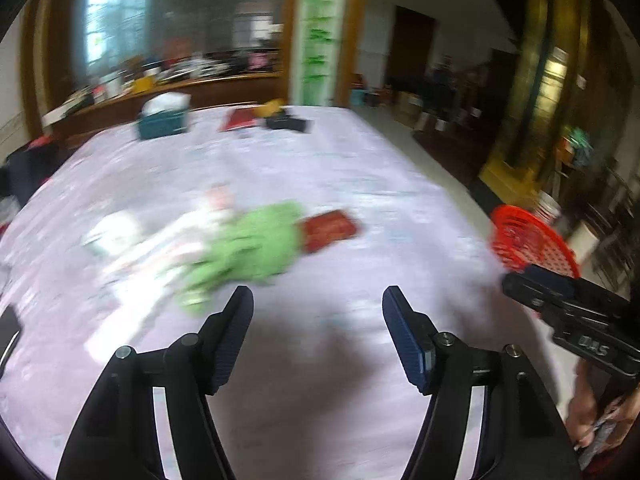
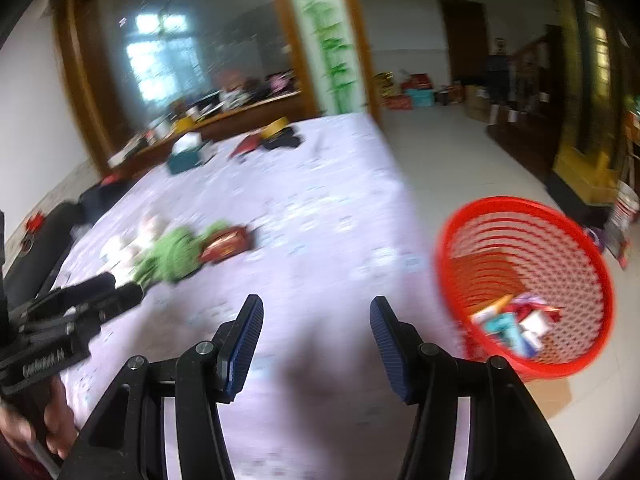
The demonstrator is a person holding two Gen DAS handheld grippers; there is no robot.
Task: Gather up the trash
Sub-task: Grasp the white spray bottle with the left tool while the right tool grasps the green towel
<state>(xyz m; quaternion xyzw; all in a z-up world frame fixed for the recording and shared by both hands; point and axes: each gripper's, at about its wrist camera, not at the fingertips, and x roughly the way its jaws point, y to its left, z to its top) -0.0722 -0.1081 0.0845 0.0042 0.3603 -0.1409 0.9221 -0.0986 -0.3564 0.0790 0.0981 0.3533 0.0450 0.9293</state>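
A pile of trash lies on the lilac table: a crumpled green wrapper [image 1: 256,246], a red packet [image 1: 330,229] and white wrappers [image 1: 132,240]. It also shows in the right wrist view as the green wrapper [image 2: 172,254] and red packet [image 2: 226,243]. My left gripper [image 1: 318,300] is open and empty, above the table just short of the green wrapper. My right gripper [image 2: 316,308] is open and empty over the table's right part. A red mesh basket [image 2: 592,276] stands on the floor off the table's right edge, holding several wrappers; it also shows in the left wrist view [image 1: 532,240].
A teal tissue box [image 1: 162,124], a red booklet [image 1: 240,120] and black items [image 1: 288,122] sit at the table's far end. The table [image 1: 360,168] drops off to tiled floor [image 2: 460,148] on the right. A cluttered wooden counter [image 1: 180,84] runs behind it.
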